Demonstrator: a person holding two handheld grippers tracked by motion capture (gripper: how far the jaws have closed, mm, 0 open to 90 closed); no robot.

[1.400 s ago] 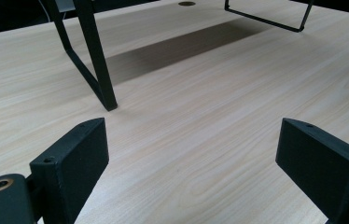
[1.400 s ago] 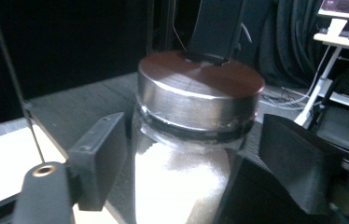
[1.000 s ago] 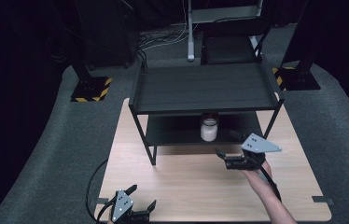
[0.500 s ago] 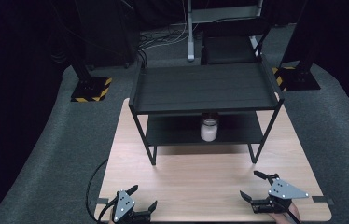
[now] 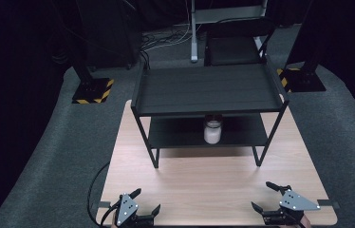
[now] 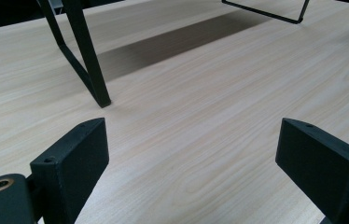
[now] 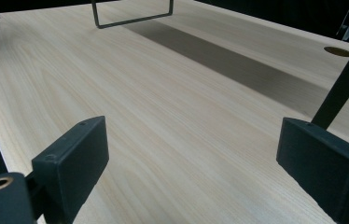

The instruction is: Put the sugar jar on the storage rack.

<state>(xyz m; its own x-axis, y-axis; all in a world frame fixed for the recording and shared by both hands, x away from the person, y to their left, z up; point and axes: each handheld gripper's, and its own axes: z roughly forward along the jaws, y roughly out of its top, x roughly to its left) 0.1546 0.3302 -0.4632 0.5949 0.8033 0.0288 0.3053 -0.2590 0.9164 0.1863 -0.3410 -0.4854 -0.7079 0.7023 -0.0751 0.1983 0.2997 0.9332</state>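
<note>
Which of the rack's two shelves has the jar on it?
The lower shelf holds the white jar, near its middle. The top shelf of the black rack is bare.

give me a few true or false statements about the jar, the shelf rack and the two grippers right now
1. The white jar stands on the lower shelf of the black rack. True.
2. The left gripper is shut on the jar. False: it is open and holds nothing, near the table's front edge.
3. The right gripper is open. True.
4. The rack's top shelf carries a jar. False: it is bare.
</note>
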